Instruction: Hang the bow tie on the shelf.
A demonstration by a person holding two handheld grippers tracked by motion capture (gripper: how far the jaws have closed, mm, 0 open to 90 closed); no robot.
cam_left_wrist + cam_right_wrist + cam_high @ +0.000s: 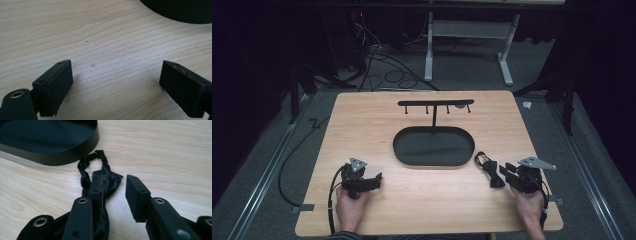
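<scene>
Lying flat on the wooden desk (362, 210), a black bow tie (495, 178) with its looped neck strap (482, 160) sits at about 4 o'clock from the black oval tray (434, 146), just off the tray's right end and not touching it. In the right gripper view the bow tie (105, 182) runs away from the camera, its strap curling toward the tray wall (75, 157).

Right gripper (512, 176) is at the bow tie's right side. Its 2 fingers stand roughly half open: one finger (96, 190) lies against or over the fabric, the other finger (136, 195) stands clear at 3 o'clock with bare desk between. The pads do not yet pinch the cloth, so nothing is held.

Left gripper (374, 181) rests at about 8 o'clock from the tray, well apart from the bow tie. Its fingers (53, 85) are spread wide over bare wood, holding nothing, with a sliver of tray at 1 o'clock in that view.

Behind the tray, at 12 o'clock, rises a black T-shaped rack (435, 103) with small hooks, nothing hanging from it.

Judging from this, the work is at its very start: the grasp is being set up; closing, lifting and placing the bow tie, likely on the rack or in the tray, all remain.
</scene>
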